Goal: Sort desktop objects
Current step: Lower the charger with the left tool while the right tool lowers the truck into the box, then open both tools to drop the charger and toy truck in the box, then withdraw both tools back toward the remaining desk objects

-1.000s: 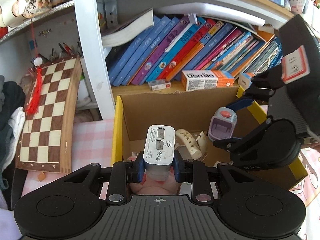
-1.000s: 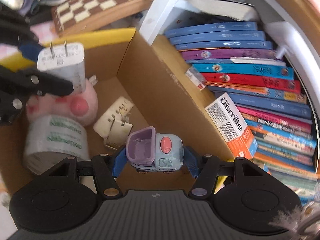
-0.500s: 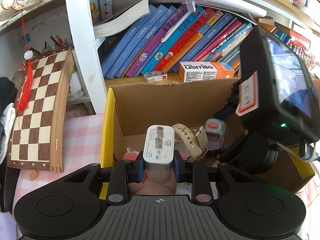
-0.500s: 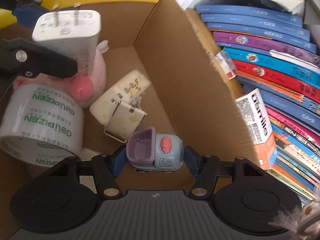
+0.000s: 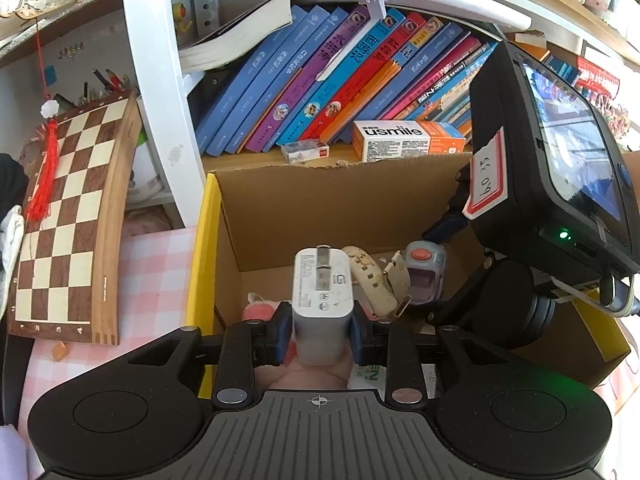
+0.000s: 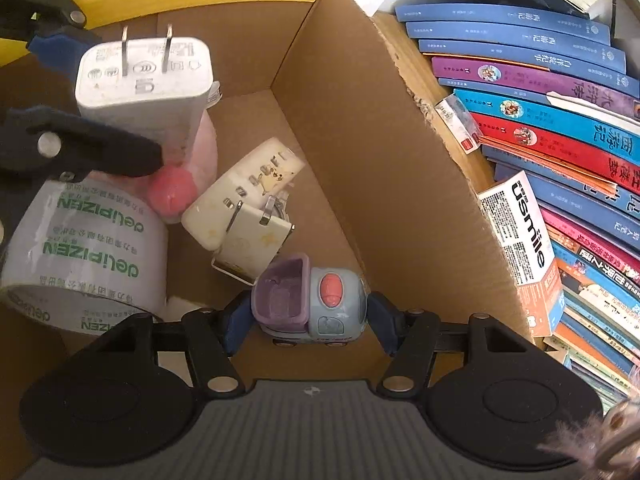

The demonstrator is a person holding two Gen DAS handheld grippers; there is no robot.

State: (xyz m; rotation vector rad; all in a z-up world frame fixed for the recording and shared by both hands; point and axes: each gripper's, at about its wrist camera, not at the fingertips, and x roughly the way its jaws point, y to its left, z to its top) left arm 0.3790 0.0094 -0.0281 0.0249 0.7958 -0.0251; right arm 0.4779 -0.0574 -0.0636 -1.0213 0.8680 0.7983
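My left gripper (image 5: 320, 334) is shut on a white charger plug (image 5: 323, 298) and holds it above the open cardboard box (image 5: 320, 204); the plug also shows in the right wrist view (image 6: 144, 92). My right gripper (image 6: 306, 322) is down in the box with its jaws parted around a small blue and purple toy car (image 6: 310, 300), which rests on the box floor; a gap shows at each side. The toy car also shows in the left wrist view (image 5: 424, 276).
In the box lie a cream watch strap (image 6: 244, 196), a pink plush toy (image 6: 176, 192) and a tape roll (image 6: 80, 256). Behind the box a shelf holds leaning books (image 5: 340, 80) and a usmile carton (image 5: 404, 140). A chessboard (image 5: 68, 216) leans at the left.
My right gripper went down into the box and its jaws have opened off the toy car, which now sits on the floor. My left gripper still holds the plug, moved slightly forward.
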